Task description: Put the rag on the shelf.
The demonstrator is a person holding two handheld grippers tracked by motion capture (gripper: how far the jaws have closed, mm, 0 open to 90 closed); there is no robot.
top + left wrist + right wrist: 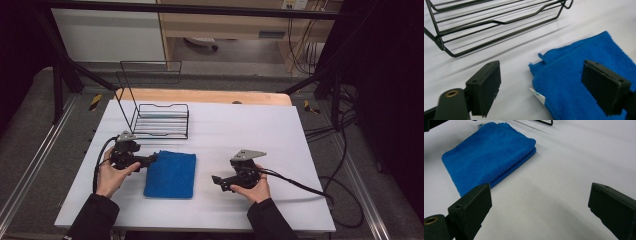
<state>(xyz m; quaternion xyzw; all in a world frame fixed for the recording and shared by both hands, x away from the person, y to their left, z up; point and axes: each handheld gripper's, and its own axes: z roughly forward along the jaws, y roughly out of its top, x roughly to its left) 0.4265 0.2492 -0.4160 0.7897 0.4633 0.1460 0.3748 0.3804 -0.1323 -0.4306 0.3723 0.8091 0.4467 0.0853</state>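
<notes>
Blue folded cloth [170, 174] lying flat, centre-left of the high view on the white table [280, 135]. Left gripper [150, 159] low at mid-left, held level, pointing right, jaws wide apart around the cloth's near corner, touching nothing yet. Right gripper [216, 180] lower right of centre, aimed left at the cloth, jaws spread, well apart from it. Wire rack [161, 120] just above the cloth.
</notes>
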